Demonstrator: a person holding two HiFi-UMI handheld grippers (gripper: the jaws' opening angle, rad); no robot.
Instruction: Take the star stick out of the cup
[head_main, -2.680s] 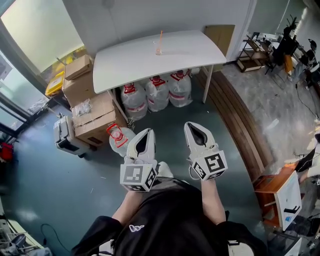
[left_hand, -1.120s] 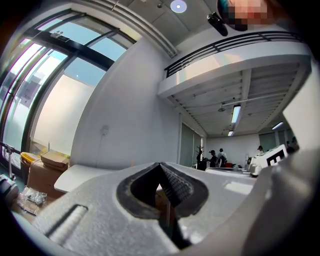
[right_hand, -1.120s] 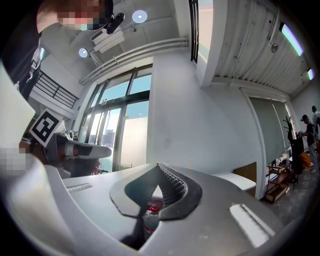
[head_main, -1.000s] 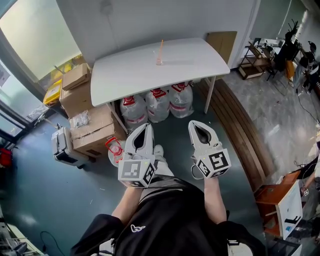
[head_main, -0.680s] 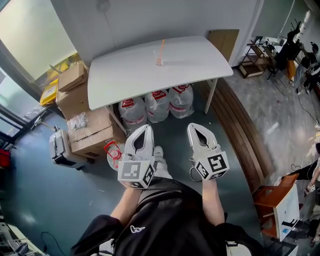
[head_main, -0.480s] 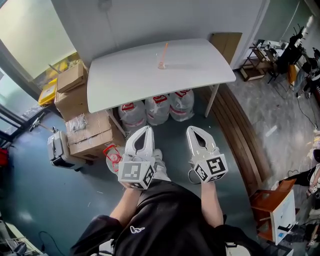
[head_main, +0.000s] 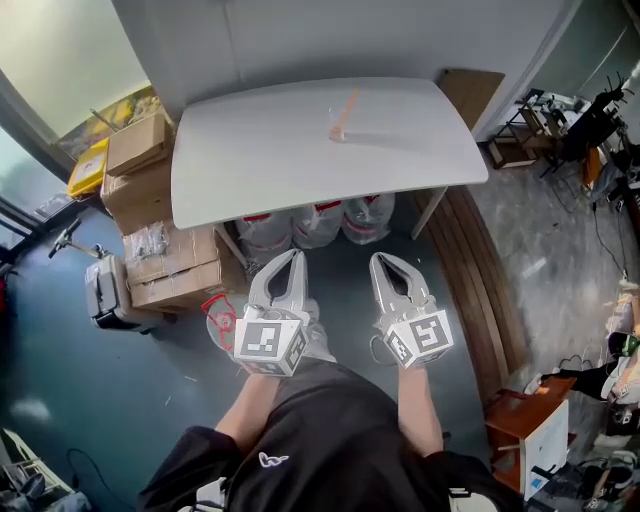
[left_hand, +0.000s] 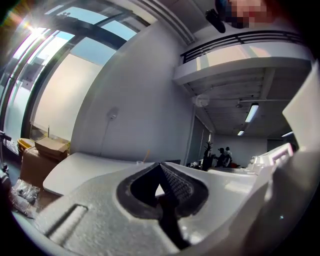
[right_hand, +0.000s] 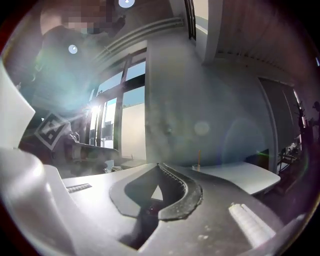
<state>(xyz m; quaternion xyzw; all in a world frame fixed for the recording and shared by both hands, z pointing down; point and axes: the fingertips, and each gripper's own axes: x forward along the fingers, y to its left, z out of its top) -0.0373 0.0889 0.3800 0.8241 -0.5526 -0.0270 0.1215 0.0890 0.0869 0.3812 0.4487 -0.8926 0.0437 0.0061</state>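
A clear cup (head_main: 336, 131) stands toward the far side of the white table (head_main: 250, 160), with an orange stick (head_main: 346, 106) leaning out of it. The stick's star end is too small to make out. Both grippers are held low in front of the person's body, well short of the table's near edge. My left gripper (head_main: 292, 256) is shut with nothing in it, and so is my right gripper (head_main: 381, 258). In the left gripper view the stick (left_hand: 145, 156) shows tiny past the gripper's tips (left_hand: 160, 164). In the right gripper view the stick (right_hand: 198, 157) rises beyond the gripper's tips (right_hand: 159, 165).
Large water jugs (head_main: 318, 222) sit under the table. Cardboard boxes (head_main: 170, 262) are stacked on the floor at the left beside a grey case (head_main: 105, 292). Wooden planks (head_main: 490, 290) lie along the floor on the right. People stand far off in the left gripper view (left_hand: 220, 156).
The person has stepped toward the table: it looks nearer, and the jugs have slid partly under its edge. Both grippers came along with it and stayed shut.
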